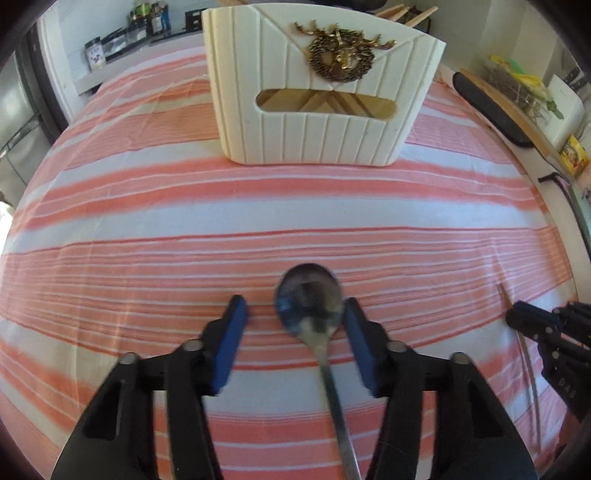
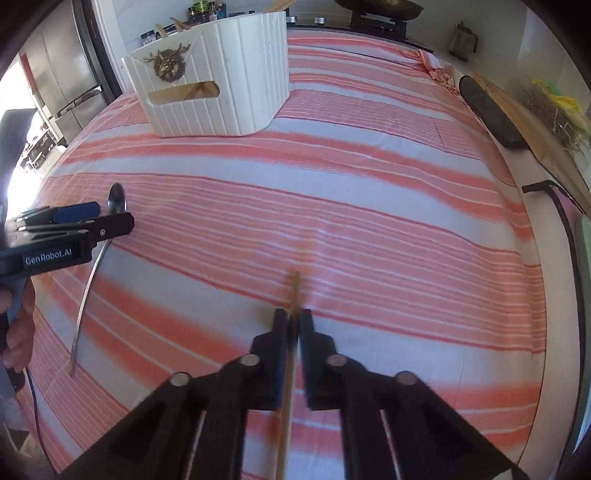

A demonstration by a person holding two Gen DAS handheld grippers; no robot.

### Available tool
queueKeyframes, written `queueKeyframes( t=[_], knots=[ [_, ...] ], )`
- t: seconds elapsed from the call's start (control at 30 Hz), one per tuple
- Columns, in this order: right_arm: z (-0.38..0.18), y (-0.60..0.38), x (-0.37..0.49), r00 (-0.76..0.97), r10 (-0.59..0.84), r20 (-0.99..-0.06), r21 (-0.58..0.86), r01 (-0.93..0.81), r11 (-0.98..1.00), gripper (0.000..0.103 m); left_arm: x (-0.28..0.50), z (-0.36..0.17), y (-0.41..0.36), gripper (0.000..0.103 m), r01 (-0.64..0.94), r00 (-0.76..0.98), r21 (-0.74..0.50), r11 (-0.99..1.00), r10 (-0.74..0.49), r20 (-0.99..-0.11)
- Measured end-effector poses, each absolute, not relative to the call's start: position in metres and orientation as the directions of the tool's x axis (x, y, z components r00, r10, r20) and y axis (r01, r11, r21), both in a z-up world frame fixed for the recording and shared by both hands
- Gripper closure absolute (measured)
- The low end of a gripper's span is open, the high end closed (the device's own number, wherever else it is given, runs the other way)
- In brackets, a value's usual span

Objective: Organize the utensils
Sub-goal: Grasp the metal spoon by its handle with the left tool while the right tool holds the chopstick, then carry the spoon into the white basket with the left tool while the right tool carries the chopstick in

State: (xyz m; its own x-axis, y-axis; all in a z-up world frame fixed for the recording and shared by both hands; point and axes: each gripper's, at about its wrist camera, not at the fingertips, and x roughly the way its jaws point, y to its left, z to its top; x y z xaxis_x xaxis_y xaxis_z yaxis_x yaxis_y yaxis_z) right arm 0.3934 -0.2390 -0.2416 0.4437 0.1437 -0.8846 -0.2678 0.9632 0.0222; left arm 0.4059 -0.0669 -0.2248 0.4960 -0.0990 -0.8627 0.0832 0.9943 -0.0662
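Observation:
A metal spoon [image 1: 308,299] lies bowl-forward between the blue pads of my left gripper [image 1: 295,300]. The right pad [image 1: 356,328] sits against the bowl's edge and the left pad [image 1: 232,332] stands clear of it, so the jaws are open around the spoon. In the right wrist view the spoon [image 2: 117,197] and left gripper [image 2: 107,218] show at the left edge. My right gripper [image 2: 293,313] is shut on a thin wooden stick [image 2: 294,291], which pokes out ahead of the tips. A white ribbed utensil holder [image 1: 325,122] with a gold ornament stands at the far side, with wooden utensils inside.
An orange and white striped cloth [image 2: 369,206] covers the table. A black oblong item [image 2: 491,114] and a wooden board [image 2: 546,147] lie along the right edge, with a black cable [image 2: 569,229] nearer. Jars [image 1: 140,22] stand on a shelf behind the holder [image 2: 221,92].

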Motion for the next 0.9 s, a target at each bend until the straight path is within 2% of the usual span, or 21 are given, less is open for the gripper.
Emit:
queueKeyframes(
  t=[0.13, 0.33, 0.63, 0.9],
  knots=[
    [-0.230, -0.240, 0.403, 0.468, 0.207, -0.859, 0.096, -0.248, 0.964, 0.097, 0.399, -0.216, -0.059, 0.067, 0.120, 0.505, -0.135, 0.984, -0.178, -0.845],
    [-0.164, -0.248, 0.374, 0.599, 0.314, -0.736, 0.177, -0.277, 0.945, 0.097, 0.356, -0.158, -0.035, 0.067, 0.174, 0.611, -0.192, 0.966, -0.259, -0.748],
    [-0.078, -0.242, 0.317, 0.742, 0.360, -0.566, 0.149, -0.338, 0.929, 0.097, 0.313, -0.084, -0.010, 0.067, 0.221, 0.738, -0.221, 0.950, -0.311, -0.599],
    [-0.048, -0.237, 0.324, 0.805, 0.362, -0.470, 0.149, -0.332, 0.932, 0.097, 0.323, -0.063, 0.000, 0.067, 0.223, 0.761, -0.227, 0.948, -0.315, -0.567]
  ],
)
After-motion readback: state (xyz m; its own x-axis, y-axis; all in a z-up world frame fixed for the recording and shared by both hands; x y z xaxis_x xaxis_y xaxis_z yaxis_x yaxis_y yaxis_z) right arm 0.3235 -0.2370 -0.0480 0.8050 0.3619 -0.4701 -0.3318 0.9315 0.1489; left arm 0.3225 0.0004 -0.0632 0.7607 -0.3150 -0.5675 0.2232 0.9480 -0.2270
